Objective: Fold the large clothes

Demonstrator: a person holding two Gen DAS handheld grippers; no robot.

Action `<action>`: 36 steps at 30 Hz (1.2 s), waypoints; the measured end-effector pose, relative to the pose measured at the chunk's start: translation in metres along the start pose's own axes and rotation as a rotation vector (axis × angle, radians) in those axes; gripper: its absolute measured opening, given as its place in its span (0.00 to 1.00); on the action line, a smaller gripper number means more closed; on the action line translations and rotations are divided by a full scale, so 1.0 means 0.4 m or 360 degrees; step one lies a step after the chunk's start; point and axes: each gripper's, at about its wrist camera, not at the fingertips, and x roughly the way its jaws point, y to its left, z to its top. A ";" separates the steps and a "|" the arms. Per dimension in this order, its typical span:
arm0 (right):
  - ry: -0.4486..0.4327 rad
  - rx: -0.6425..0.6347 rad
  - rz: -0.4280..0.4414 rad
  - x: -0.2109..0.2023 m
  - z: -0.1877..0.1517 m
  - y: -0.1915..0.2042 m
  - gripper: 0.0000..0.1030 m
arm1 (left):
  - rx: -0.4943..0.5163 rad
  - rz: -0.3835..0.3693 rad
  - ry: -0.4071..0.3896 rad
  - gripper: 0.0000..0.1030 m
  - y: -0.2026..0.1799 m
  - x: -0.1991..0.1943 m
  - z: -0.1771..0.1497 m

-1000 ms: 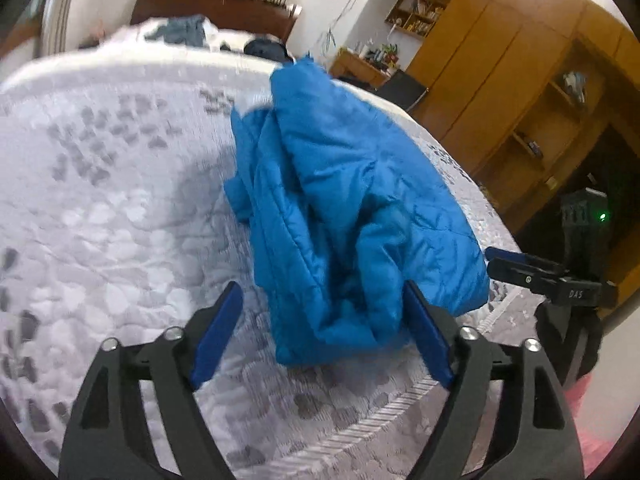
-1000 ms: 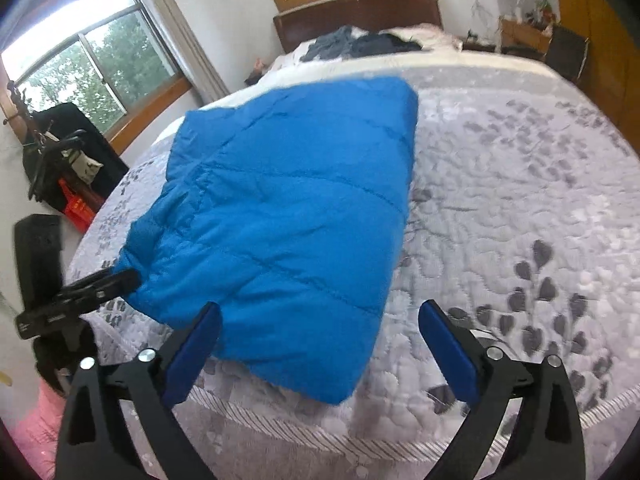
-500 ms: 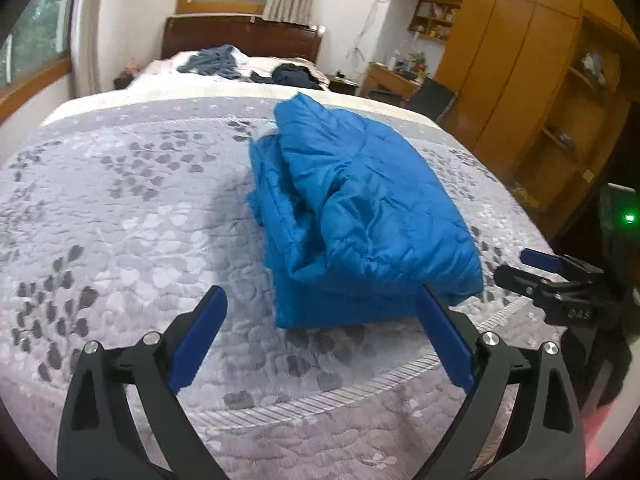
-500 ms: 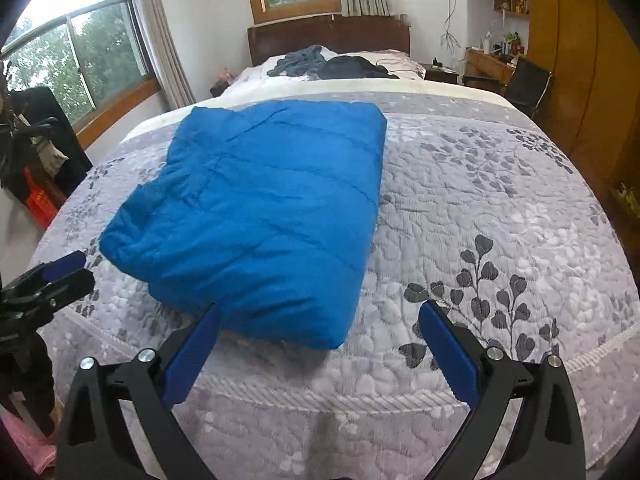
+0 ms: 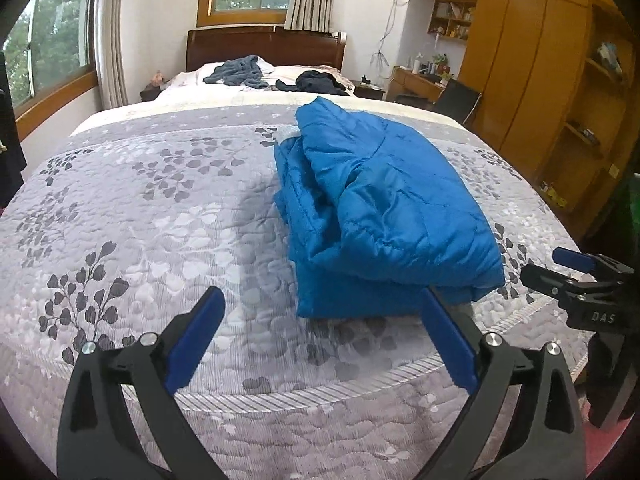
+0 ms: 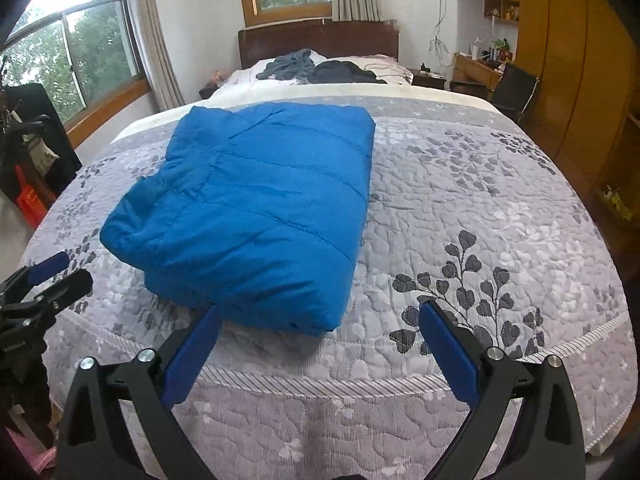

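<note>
A blue quilted jacket point(image 5: 384, 216) lies folded into a thick bundle on the grey leaf-patterned bedspread point(image 5: 152, 224), near the bed's foot edge. In the right wrist view the same jacket point(image 6: 264, 208) shows a smooth top panel. My left gripper point(image 5: 320, 332) hangs open just short of the jacket's near edge, with nothing between its blue pads. My right gripper point(image 6: 320, 340) is open too, at the jacket's near corner and holding nothing. Each gripper shows at the edge of the other's view: the right gripper point(image 5: 580, 276) and the left gripper point(image 6: 44, 280).
Dark clothes point(image 5: 280, 78) lie heaped by the wooden headboard point(image 5: 264, 46). Wooden wardrobes and shelves point(image 5: 552, 80) line the right wall, with a desk and black chair point(image 5: 460, 100). Windows point(image 6: 72, 56) are on the left. A red crate and dark items point(image 6: 28, 196) stand by the bed's left side.
Both grippers have pulled back and away from the jacket, toward the bed's foot edge. The jacket stays folded on the bed and now looks smaller in both views.
</note>
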 end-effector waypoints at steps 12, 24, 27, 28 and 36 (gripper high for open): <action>-0.0005 0.0011 -0.0039 -0.013 -0.017 -0.008 0.96 | 0.0005 0.0075 -0.0023 0.94 -0.012 -0.013 -0.014; 0.0017 0.0010 -0.0030 -0.003 -0.018 -0.008 0.96 | 0.0011 0.0072 0.0003 0.94 -0.015 -0.002 -0.016; 0.0020 0.0009 -0.0026 -0.001 -0.018 -0.008 0.96 | 0.0015 0.0072 0.0004 0.94 -0.016 -0.001 -0.016; 0.0021 0.0010 -0.0026 0.000 -0.018 -0.009 0.96 | 0.0018 0.0072 0.0004 0.94 -0.017 0.000 -0.016; 0.0029 0.0017 -0.0027 0.005 -0.018 -0.014 0.96 | 0.0024 0.0072 0.0007 0.94 -0.020 0.003 -0.016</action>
